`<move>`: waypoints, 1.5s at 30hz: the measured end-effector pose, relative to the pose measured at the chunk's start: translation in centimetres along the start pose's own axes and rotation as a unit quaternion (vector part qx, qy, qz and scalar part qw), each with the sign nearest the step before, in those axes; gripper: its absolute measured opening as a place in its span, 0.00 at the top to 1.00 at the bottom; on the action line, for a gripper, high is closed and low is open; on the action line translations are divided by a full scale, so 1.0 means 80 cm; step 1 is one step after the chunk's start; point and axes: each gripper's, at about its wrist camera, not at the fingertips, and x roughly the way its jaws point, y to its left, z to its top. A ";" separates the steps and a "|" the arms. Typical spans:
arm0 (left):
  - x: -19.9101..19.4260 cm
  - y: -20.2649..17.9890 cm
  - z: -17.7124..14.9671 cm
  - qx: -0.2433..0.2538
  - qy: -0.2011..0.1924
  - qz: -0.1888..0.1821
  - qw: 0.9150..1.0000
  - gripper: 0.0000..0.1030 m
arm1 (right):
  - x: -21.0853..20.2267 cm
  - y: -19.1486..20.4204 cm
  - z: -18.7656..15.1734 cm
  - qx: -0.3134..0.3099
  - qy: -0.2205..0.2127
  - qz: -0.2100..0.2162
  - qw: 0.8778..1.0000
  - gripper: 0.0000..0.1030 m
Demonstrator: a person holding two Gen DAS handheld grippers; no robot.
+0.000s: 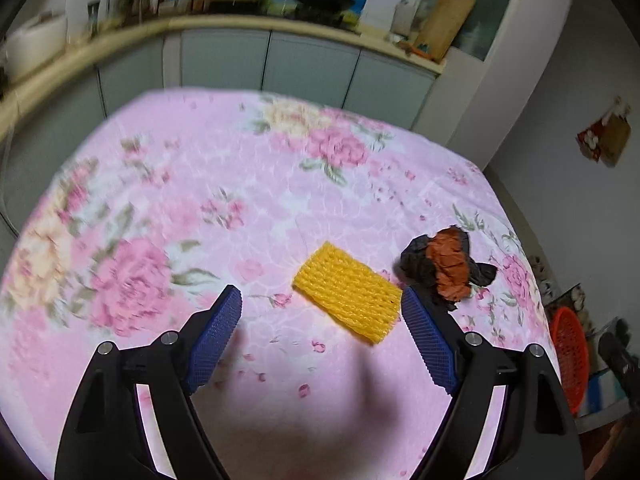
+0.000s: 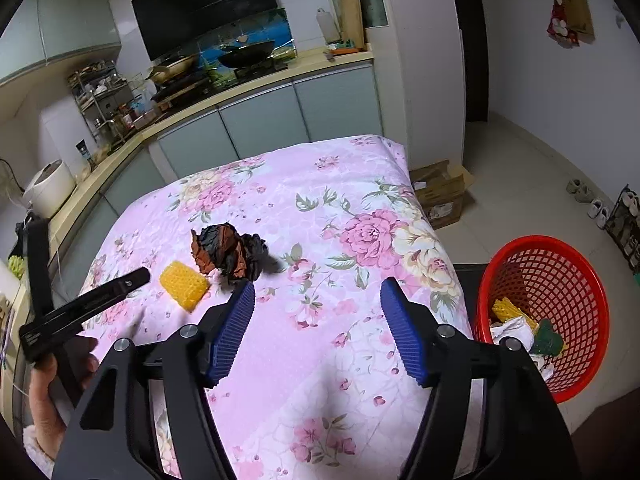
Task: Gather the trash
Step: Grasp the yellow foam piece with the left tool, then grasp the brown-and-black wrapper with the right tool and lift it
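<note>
A yellow foam net sleeve (image 1: 347,295) lies on the pink floral tablecloth (image 1: 240,184). A crumpled black and orange wrapper (image 1: 446,266) lies just right of it. My left gripper (image 1: 321,301) is open and empty, hovering just short of the sleeve. In the right wrist view the sleeve (image 2: 183,286) and wrapper (image 2: 230,252) lie left of my right gripper (image 2: 317,295), which is open and empty above the cloth. The left gripper's black body (image 2: 86,308) shows at the left. A red mesh basket (image 2: 560,276) holding some trash stands on the floor to the right.
A kitchen counter (image 2: 224,98) with stove and pans runs behind the table. A cardboard box (image 2: 442,192) sits on the floor past the table's far right corner. Shoes (image 2: 592,200) line the right wall. The basket (image 1: 568,360) also shows at the left wrist view's right edge.
</note>
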 end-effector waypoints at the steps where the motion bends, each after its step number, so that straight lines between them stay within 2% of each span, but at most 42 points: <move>1: 0.007 0.000 0.000 -0.003 0.005 -0.001 1.000 0.23 | 0.001 -0.002 0.000 0.001 0.000 -0.001 1.000 0.38; 13: 0.073 -0.029 0.005 0.014 0.024 0.014 1.000 0.24 | 0.042 -0.009 0.004 0.003 0.020 -0.005 1.000 0.38; 23: 0.083 -0.035 0.005 0.043 -0.001 0.037 0.998 0.54 | 0.084 0.008 0.012 -0.008 0.039 0.006 0.999 0.38; 27: 0.080 -0.037 0.000 0.055 -0.012 0.048 0.997 0.60 | 0.102 0.025 0.015 -0.020 0.048 0.015 0.999 0.38; 32: 0.072 -0.034 0.000 0.059 -0.025 0.064 0.996 0.73 | 0.111 0.050 0.023 -0.037 0.045 0.032 0.998 0.38; 37: 0.065 -0.023 0.003 0.052 -0.043 0.101 0.993 0.77 | 0.127 0.083 0.031 -0.060 0.048 0.055 0.995 0.35; 39: 0.062 -0.018 0.004 0.048 -0.048 0.108 0.992 0.78 | 0.134 0.097 0.033 -0.069 0.046 0.062 0.995 0.31; 45: 0.054 0.002 0.009 0.025 -0.060 0.128 0.990 0.78 | 0.167 0.127 0.036 -0.092 0.055 0.061 0.992 0.28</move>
